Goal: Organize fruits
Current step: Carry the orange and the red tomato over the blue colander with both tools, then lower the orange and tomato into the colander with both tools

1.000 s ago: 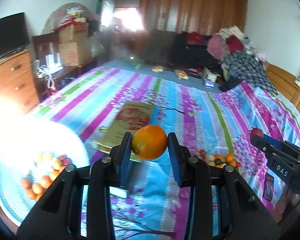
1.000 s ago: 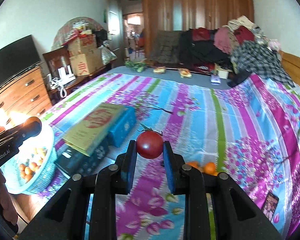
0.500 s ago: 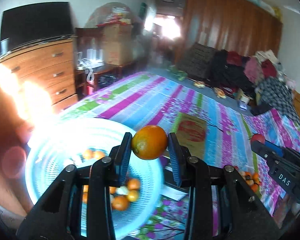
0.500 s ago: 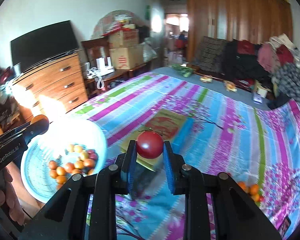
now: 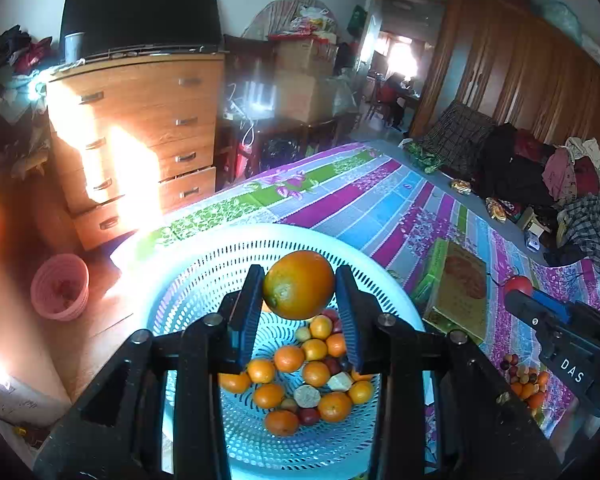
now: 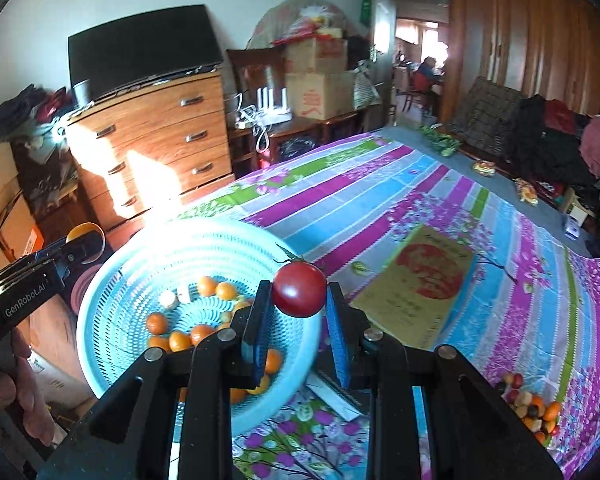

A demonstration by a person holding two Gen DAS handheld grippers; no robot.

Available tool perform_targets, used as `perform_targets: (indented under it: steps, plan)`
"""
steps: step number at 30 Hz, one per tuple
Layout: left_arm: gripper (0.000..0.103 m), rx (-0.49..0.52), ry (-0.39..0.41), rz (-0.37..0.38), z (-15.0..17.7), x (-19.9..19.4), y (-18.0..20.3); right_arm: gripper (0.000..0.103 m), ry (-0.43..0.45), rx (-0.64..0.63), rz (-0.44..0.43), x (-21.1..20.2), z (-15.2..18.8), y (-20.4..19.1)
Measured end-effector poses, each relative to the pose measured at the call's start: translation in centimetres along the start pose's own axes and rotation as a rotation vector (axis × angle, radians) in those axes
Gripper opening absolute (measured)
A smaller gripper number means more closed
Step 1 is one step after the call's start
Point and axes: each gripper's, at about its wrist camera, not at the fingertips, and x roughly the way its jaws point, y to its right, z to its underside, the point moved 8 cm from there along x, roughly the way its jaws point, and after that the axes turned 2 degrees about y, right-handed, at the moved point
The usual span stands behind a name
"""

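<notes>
My left gripper (image 5: 300, 308) is shut on an orange (image 5: 299, 284) and holds it above the light blue perforated basket (image 5: 204, 264). Several small oranges and other fruits (image 5: 304, 376) lie in the basket's bottom. My right gripper (image 6: 298, 316) is shut on a red tomato (image 6: 299, 294) over the basket's right rim (image 6: 112, 280). The right gripper with its tomato also shows at the right of the left wrist view (image 5: 518, 285). A small pile of loose fruit (image 6: 530, 404) lies on the striped bedsheet (image 6: 380, 200) at the lower right.
A yellow flat box (image 6: 416, 284) lies on the bed right of the basket. A wooden dresser (image 5: 140, 128) with a TV on it stands to the left. A pink bin (image 5: 60, 286) stands on the floor. Clothes (image 5: 540, 168) are piled at the bed's far end.
Both grippers have swung left with their fruit. The basket has come under them: the orange is now over its inside and the tomato over its right rim.
</notes>
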Motion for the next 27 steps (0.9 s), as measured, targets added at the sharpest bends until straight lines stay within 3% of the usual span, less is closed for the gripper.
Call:
perform_targets:
  steps: [11,27]
  plan:
    - [0.037,-0.018,-0.077,-0.018,1.5,1.9,-2.7,0.029,-0.101,-0.016,-0.056,4.1,1.0,-2.6]
    - [0.037,-0.037,-0.134,-0.025,2.1,3.4,-4.9,0.029,-0.166,-0.028,-0.089,6.9,2.1,-4.4]
